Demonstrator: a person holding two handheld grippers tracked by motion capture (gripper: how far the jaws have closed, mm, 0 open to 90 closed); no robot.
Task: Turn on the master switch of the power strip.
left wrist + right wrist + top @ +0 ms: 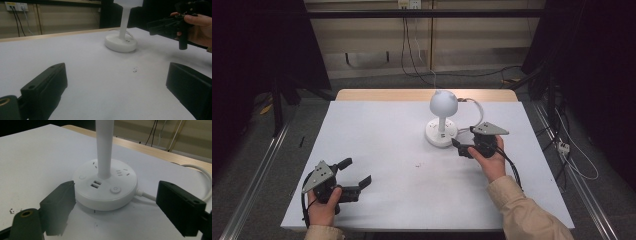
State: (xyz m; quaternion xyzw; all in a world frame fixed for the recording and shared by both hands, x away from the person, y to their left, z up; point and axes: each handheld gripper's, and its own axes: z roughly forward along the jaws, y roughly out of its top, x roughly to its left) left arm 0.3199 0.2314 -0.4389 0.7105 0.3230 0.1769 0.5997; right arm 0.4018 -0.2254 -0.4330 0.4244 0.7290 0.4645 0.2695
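Note:
A white lamp with a round globe [443,103] stands on a round white base [441,134] right of the table's middle. The base [107,197] carries two USB ports [94,184], a round button [114,189] and socket slots. My right gripper [466,140] is open just right of the base; its jaws [115,188] stand apart on either side of the base's near rim without pressing on it. My left gripper [356,171] rests open over the bare table near the front left corner, with nothing between its jaws [116,71]. From there I see the base [120,43] and the right gripper [162,26].
The white table [387,130] has a wooden strip [382,94] along its far edge. The lamp's white cable [474,107] loops behind the base. Small dark specks [417,164] mark the table's middle. Cables and metal rails [257,175] lie on the floor around.

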